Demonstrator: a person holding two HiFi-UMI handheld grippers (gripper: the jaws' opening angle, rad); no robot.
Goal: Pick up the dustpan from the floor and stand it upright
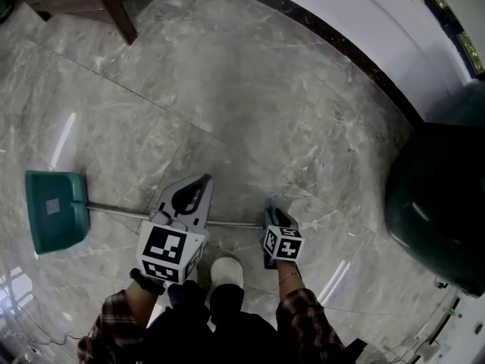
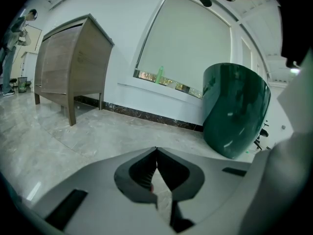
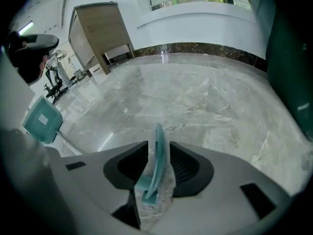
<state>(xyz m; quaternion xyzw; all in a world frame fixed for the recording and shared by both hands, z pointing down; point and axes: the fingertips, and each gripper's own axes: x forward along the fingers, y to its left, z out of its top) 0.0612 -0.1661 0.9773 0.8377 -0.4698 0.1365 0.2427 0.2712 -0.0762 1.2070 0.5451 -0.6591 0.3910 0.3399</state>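
Observation:
A teal dustpan [image 1: 54, 209] lies flat on the marble floor at the left, its thin metal shaft [image 1: 121, 211] running right along the floor. My left gripper [image 1: 203, 180] hovers over the shaft's middle, shut and holding nothing; in the left gripper view [image 2: 156, 149] its tips meet. My right gripper [image 1: 271, 212] is down at the shaft's right end. In the right gripper view its jaws [image 3: 158, 143] stand open on either side of the teal handle grip [image 3: 159, 155], with small gaps both sides. The pan [image 3: 43, 120] shows at that view's far left.
A large dark green bin [image 1: 439, 203] stands at the right, close to the white wall with its dark skirting [image 1: 341, 48]. A wooden cabinet [image 2: 73, 62] on legs stands at the far left. The person's white shoe [image 1: 226, 271] is just behind the shaft.

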